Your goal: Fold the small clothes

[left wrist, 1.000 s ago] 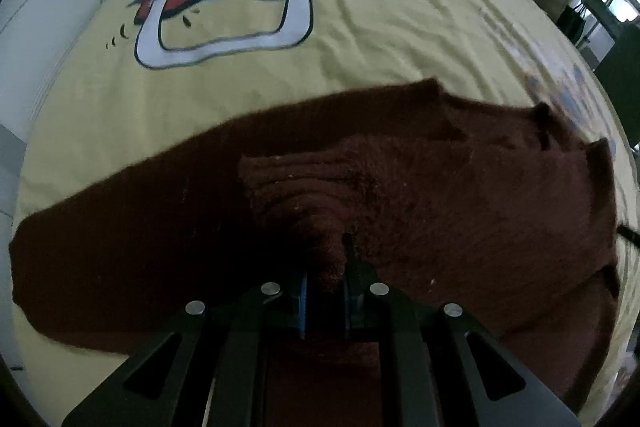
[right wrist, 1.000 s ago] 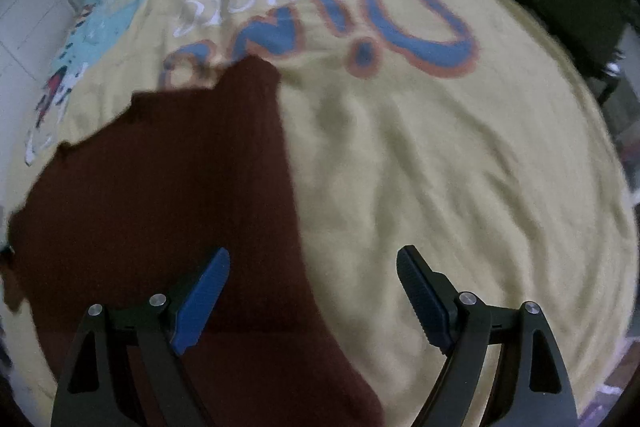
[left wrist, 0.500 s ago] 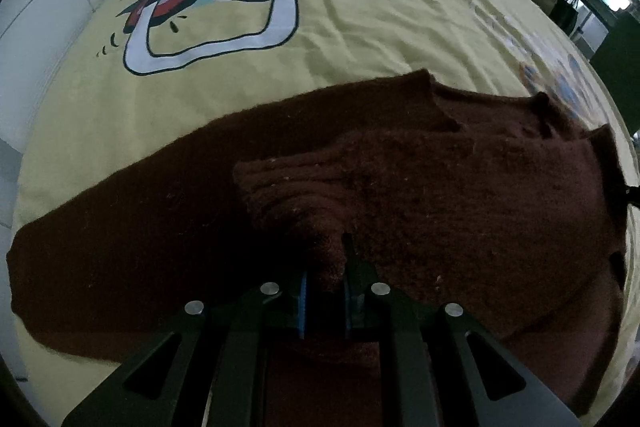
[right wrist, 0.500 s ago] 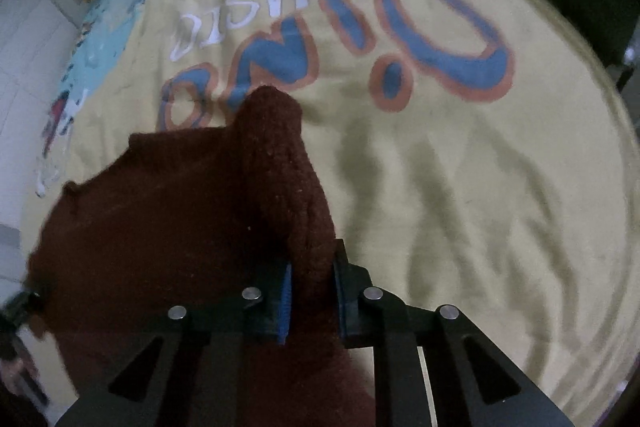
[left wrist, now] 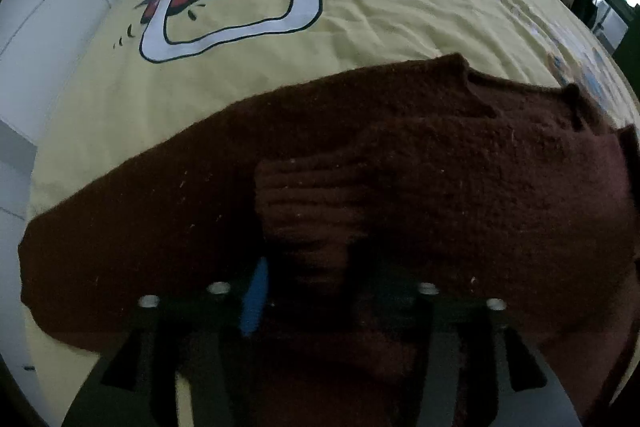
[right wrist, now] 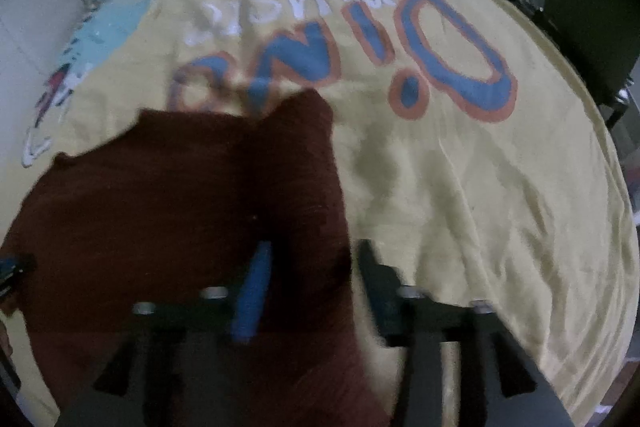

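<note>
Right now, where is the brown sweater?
The brown sweater lies spread on the yellow dinosaur bedsheet, filling the lower half of both views, just below the blue "Dino" lettering.

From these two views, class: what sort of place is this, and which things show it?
Probably a bedroom. A brown sweater lies on a bed's yellow cartoon-print bedspread lettered "Dino", with a white wall alongside.
</note>
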Motion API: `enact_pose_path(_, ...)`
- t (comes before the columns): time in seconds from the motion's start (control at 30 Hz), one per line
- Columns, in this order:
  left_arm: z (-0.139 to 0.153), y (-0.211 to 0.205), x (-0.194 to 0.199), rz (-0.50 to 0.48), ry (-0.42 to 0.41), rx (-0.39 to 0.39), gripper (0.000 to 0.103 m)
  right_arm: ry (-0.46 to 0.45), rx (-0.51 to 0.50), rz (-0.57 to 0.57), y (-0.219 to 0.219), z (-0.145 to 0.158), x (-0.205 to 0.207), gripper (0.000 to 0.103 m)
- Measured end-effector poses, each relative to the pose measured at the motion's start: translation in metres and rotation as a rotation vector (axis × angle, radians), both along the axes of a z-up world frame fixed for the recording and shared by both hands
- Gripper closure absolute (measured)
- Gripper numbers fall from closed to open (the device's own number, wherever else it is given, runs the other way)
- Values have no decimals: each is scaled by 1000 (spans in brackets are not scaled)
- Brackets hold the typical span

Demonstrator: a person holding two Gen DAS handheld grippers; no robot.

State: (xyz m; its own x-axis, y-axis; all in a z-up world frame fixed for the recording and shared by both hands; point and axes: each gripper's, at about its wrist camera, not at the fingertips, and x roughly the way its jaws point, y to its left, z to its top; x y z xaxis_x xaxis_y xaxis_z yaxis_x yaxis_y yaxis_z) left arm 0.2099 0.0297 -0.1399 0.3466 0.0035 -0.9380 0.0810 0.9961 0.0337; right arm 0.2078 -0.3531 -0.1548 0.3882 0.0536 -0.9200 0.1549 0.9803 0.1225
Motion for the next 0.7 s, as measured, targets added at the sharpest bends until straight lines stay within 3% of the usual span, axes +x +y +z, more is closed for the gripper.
enact_pose_path(0.03,6,2,-2,5,-13,-15,36,-24,-8,9,4,8,-3,24)
enact_pose_path(0.07,11,5,-3,11,-24,-24,29,-51,-15,24,10,17,-5,20)
enact_pose_path(0.13,25,9,-4,28,-57,-48,2,-101,-19,55,26,31,-10,17)
enact_pose_path(0.23,46,4,-8,28,-117,-77,1,-152,-9,92,51,45,-12,0)
enact_pose_path(0.37,54,-21,-16,-20,-169,-82,1,-203,5,163,95,51,-17,0)
enact_pose_path(0.53,22,-53,-22,-76,-128,-50,1,-171,-26,226,145,22,-24,0)
enact_pose_path(0.7,-24,-55,-24,-46,-49,-10,1,-78,-59,251,151,-21,-27,0)
